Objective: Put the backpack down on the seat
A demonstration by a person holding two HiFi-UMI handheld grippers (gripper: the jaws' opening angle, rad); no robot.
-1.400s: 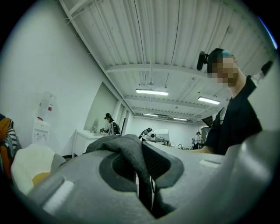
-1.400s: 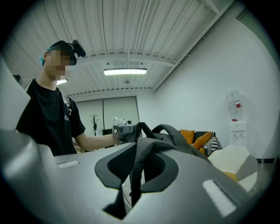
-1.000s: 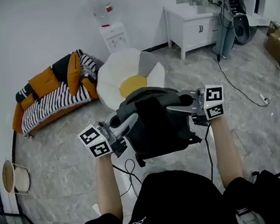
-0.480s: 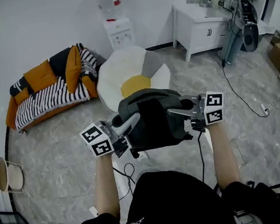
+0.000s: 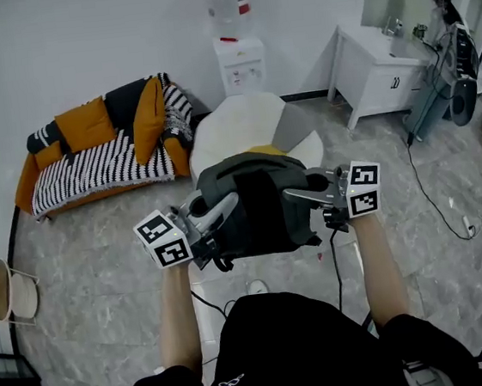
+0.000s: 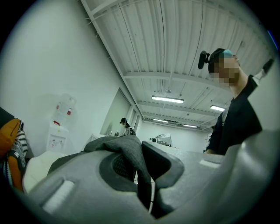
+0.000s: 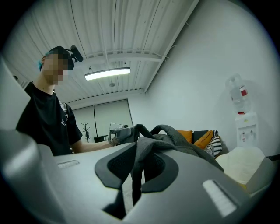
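Marble floor (image 5: 83, 249), striped sofa (image 5: 103, 160) far left | backpack (image 5: 255, 203) is held aloft, left gripper (image 5: 223, 205) and right gripper (image 5: 300, 193) each clenched on its fabric | white-and-yellow seat (image 5: 234, 128) has been brought nearer, now just beyond | lowering is judged next

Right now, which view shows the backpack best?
Head view: nearly the whole backpack shows from above, held between the left gripper and the right gripper. Each gripper view shows only a fold of its grey fabric pinched between that gripper's jaws, with a little of the bag's top beyond.
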